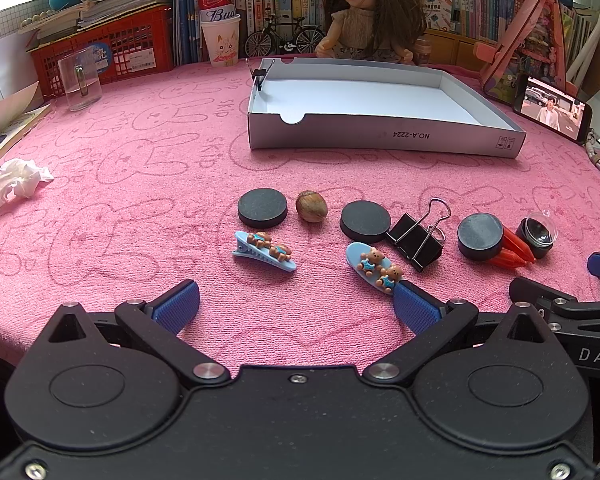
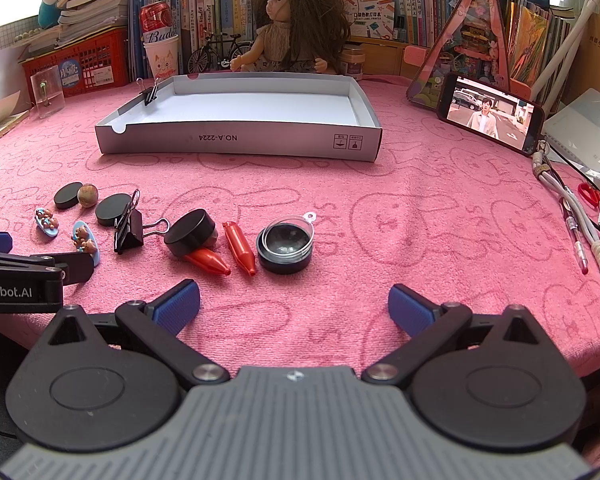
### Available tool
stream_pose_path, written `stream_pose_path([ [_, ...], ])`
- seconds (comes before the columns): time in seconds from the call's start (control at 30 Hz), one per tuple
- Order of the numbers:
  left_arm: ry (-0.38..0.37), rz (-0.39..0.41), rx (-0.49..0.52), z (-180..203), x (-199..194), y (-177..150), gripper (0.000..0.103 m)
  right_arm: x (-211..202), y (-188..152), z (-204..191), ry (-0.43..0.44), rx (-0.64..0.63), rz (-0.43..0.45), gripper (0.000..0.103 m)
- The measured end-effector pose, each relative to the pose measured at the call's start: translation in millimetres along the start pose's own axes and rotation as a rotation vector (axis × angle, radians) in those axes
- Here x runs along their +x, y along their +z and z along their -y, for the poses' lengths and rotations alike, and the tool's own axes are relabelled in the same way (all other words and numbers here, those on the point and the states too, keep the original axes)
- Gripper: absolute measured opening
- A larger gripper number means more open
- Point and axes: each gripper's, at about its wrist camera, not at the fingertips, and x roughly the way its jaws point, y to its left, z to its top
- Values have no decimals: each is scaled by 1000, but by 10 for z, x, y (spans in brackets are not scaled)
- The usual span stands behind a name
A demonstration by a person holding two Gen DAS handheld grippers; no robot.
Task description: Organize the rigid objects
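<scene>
A row of small objects lies on the pink towel: three black discs [image 1: 262, 207] [image 1: 365, 220] [image 1: 480, 236], a nut [image 1: 311, 206], two blue bear hair clips [image 1: 265, 250] [image 1: 375, 269], a black binder clip [image 1: 418, 236], two red caps [image 2: 240, 247] [image 2: 207, 260] and a lidded black jar [image 2: 286, 245]. A white shallow box [image 1: 380, 136] stands behind them, a small binder clip [image 1: 259, 77] on its left wall. My left gripper [image 1: 296, 306] is open, just short of the hair clips. My right gripper [image 2: 294, 304] is open, just short of the jar.
A doll [image 1: 366, 12], a toy bicycle [image 1: 284, 38], a paper cup with a can [image 1: 220, 36], a red basket [image 1: 108, 46] and books line the back. A clear glass [image 1: 79, 78] and crumpled tissue [image 1: 16, 182] lie left. A phone [image 2: 492, 114], pens and a cord [image 2: 580, 224] lie right.
</scene>
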Motion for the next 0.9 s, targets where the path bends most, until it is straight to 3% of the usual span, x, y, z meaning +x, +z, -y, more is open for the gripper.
stream_pose_path([
  [0.9, -20, 13, 32, -23, -13, -24, 103, 0, -8, 6, 3, -1, 11, 103],
])
